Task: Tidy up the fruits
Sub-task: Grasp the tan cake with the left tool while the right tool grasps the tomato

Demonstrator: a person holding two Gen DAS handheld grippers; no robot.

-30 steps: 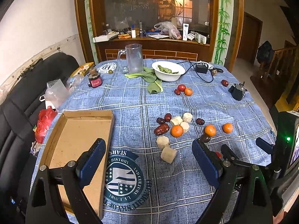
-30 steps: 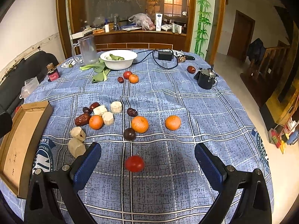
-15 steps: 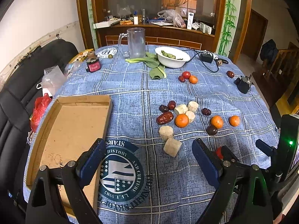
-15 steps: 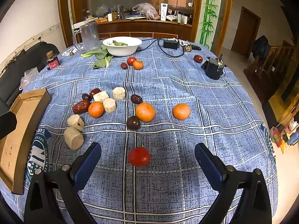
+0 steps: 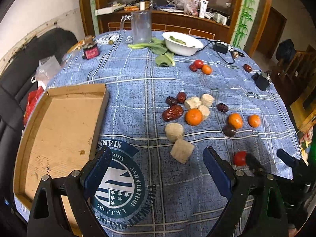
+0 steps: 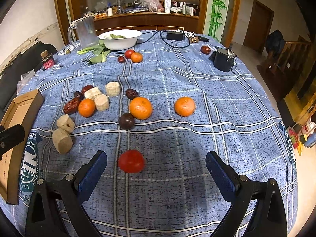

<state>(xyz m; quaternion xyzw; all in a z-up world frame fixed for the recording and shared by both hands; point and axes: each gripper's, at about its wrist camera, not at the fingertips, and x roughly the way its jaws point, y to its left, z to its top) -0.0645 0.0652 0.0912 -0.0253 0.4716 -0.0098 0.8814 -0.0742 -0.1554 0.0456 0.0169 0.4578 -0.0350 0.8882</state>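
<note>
Since a second ago both views have closed in on the bench; the tomato looms larger. Right gripper: jaws spread wide, empty, the red tomato just ahead between its fingers, probably lined up for pickup. Left gripper: open, empty, beside the cardboard tray, the likely destination. Beyond: pale chunks, dates, three oranges. Farthest: white bowl.

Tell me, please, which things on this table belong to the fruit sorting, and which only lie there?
For the job: red tomato, oranges, dates, cardboard tray.
Lying about: glass jug, white bowl, greens, black charger.
</note>
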